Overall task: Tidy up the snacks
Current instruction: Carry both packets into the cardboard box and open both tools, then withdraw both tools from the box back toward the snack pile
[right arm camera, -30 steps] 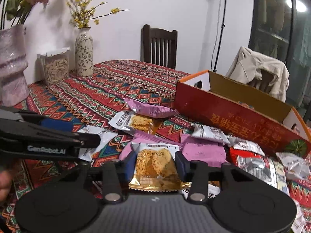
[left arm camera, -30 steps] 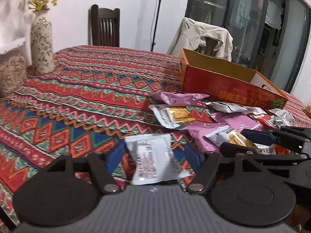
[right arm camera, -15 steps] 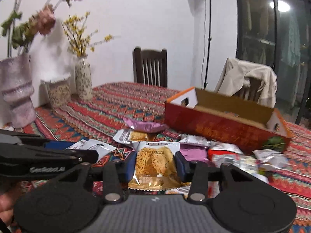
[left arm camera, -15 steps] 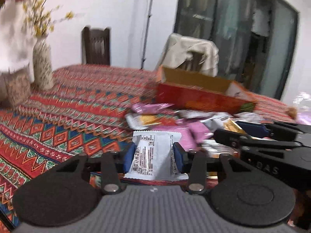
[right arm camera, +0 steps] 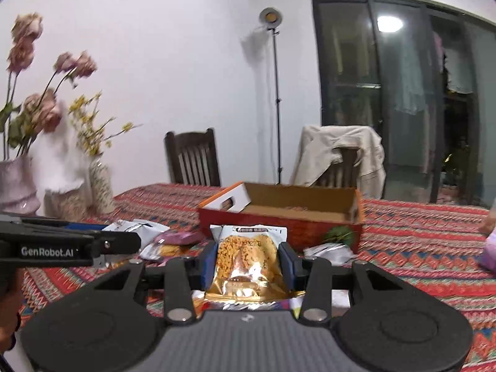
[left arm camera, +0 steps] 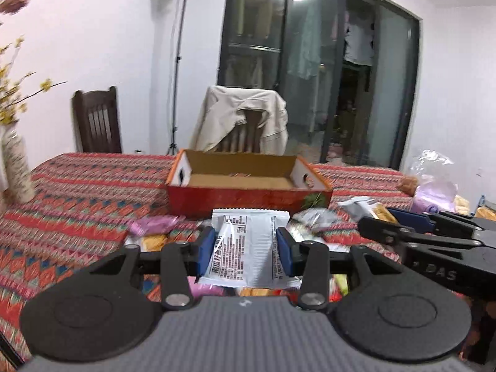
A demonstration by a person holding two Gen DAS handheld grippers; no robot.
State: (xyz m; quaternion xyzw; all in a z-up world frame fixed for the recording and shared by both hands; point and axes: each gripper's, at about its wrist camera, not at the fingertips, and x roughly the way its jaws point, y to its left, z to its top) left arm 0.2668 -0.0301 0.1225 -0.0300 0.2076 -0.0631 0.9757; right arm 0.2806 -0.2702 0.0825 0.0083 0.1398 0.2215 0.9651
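Observation:
My left gripper [left arm camera: 246, 252] is shut on a white snack packet [left arm camera: 248, 248] with printed text and holds it lifted above the table, in front of the open red cardboard box [left arm camera: 248, 198]. My right gripper [right arm camera: 248, 263] is shut on a gold snack packet [right arm camera: 248, 263] showing crispy pieces, also lifted, facing the same box [right arm camera: 279, 226]. The right gripper shows at the right of the left wrist view [left arm camera: 434, 232]; the left gripper shows at the left of the right wrist view [right arm camera: 62, 245]. Several loose packets [left arm camera: 152, 226] lie on the tablecloth before the box.
The table has a red patterned cloth [left arm camera: 77, 192]. Vases with flowers [right arm camera: 99, 186] and a pink vase [right arm camera: 15, 186] stand at the left. Two chairs, one draped with a beige jacket [left arm camera: 241, 121], stand behind the table. A plastic bag [left arm camera: 434, 186] lies at the right.
Both grippers have risen from the table with their packets and tilted up toward the box. The left gripper closed on the white packet about a second ago.

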